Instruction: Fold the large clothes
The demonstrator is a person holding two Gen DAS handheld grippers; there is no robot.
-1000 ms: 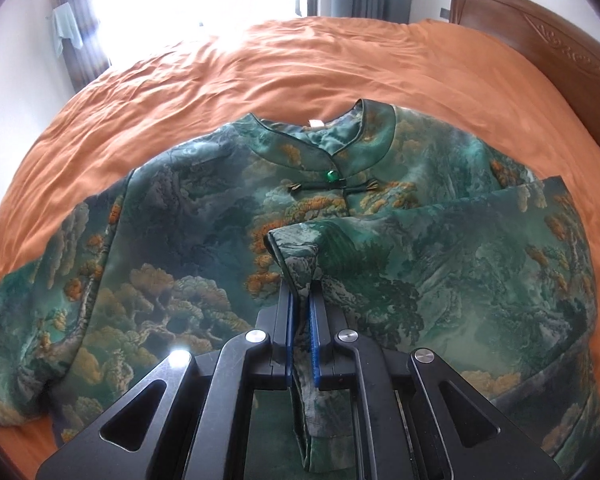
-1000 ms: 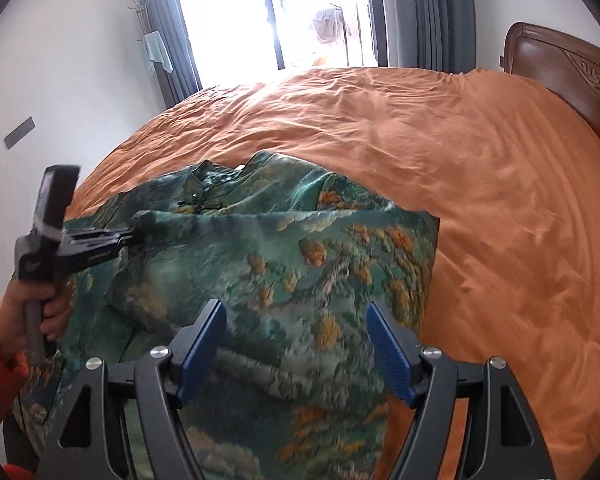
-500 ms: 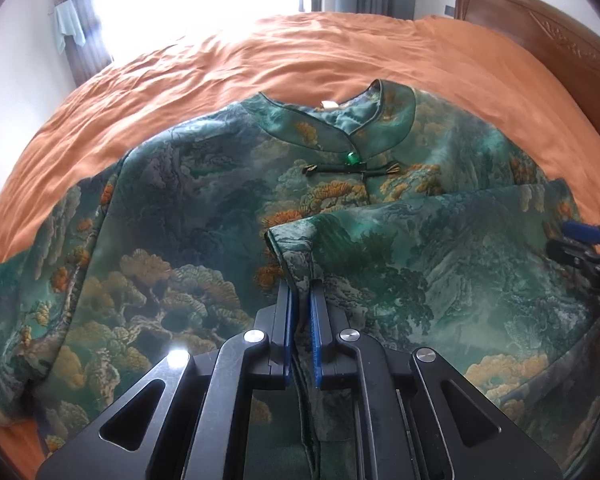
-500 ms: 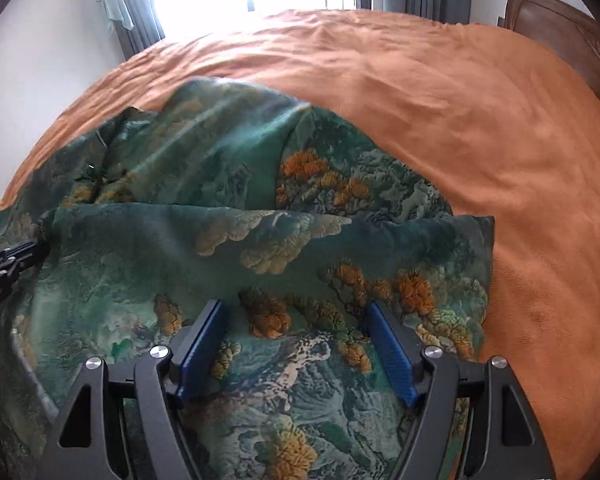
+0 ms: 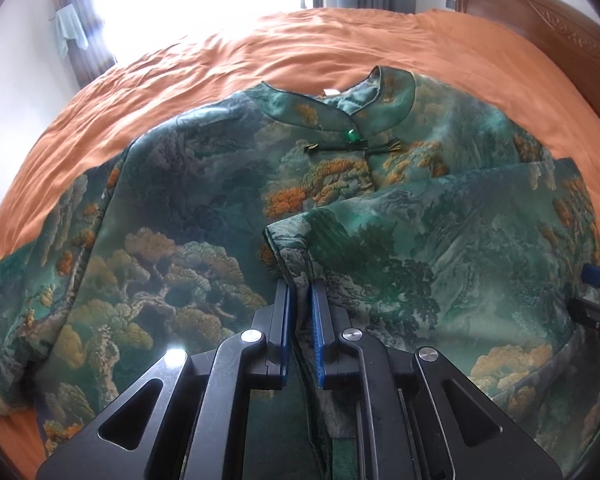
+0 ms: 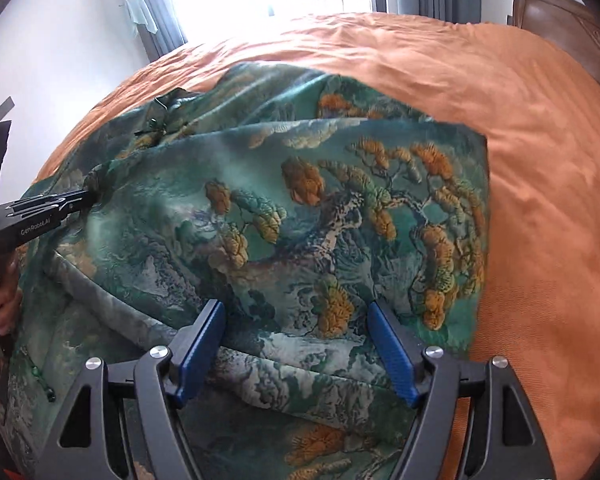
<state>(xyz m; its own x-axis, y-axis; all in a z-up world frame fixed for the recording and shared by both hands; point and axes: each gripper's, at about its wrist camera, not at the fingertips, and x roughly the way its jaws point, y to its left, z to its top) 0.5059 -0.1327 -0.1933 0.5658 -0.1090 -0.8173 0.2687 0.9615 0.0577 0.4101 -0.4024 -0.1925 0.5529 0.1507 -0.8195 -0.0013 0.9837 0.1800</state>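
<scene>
Our left gripper's fingers (image 5: 284,320) pinch the cuff of the green brocade jacket (image 5: 188,216) spread on the orange bedspread (image 5: 340,44), right gripper (image 6: 298,352) open above the folded sleeve, so we should lay that cuff flat before releasing.

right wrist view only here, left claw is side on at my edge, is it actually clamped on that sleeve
Observer: Yes. In the left wrist view the left claw is shut on the cuff edge of the folded-over sleeve, with cloth pinched between its blue pads.
Operator: ok and the far side, folded in yet
Observer: No. The other sleeve lies spread out on the orange bedspread.
Operator: top done up?
Observer: Yes. The collar is overlapped shut, with a green bead at its base.
</scene>
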